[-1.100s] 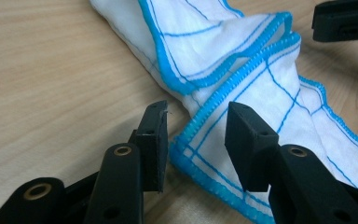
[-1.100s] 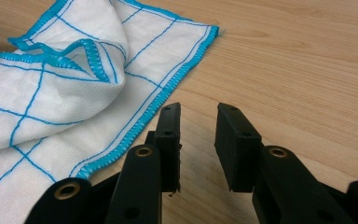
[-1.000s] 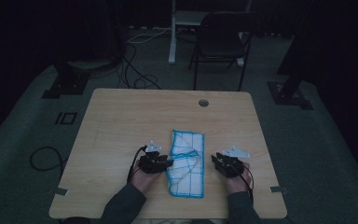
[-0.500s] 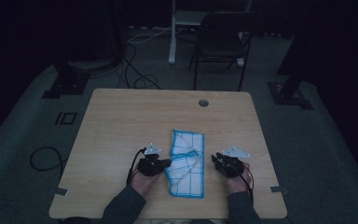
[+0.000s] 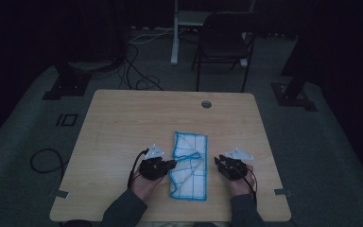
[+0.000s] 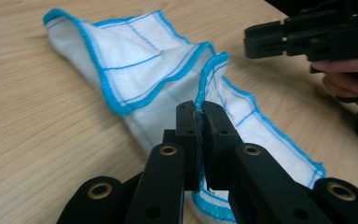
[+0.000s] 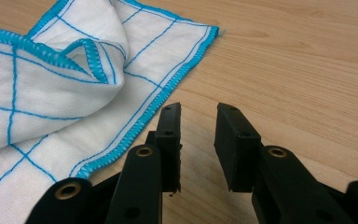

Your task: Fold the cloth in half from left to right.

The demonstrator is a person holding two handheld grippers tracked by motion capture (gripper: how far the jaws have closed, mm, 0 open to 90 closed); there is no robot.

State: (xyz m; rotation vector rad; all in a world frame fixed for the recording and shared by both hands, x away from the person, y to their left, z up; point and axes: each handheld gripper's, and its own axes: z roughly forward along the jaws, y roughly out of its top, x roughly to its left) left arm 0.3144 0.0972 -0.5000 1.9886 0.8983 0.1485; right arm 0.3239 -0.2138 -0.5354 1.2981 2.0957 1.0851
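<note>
A white cloth point(image 5: 189, 165) with blue grid lines and blue hem lies near the table's front edge, between the two grippers. My left gripper point(image 5: 172, 164) is at its left edge. Its jaws have just been closing and are now shut on the cloth's hem point(image 6: 198, 109), which is lifted and puckers the cloth point(image 6: 135, 70) into a fold. My right gripper point(image 5: 217, 163) sits by the cloth's right edge. It is open point(image 7: 198, 114) by a narrow gap with nothing between the jaws, and the cloth point(image 7: 37, 107) lies just to their left. In the left gripper view, the right gripper point(image 6: 279, 39) is beyond the cloth.
The wooden table point(image 5: 123, 123) has a cable hole point(image 5: 206, 104) near its far edge. A dark chair point(image 5: 222, 42) stands behind the table. A cable point(image 5: 45, 158) loops on the floor at the left.
The left gripper's jaws have closed on the cloth's left hem and raised it a little, puckering the cloth. The right gripper has stayed where it was.
</note>
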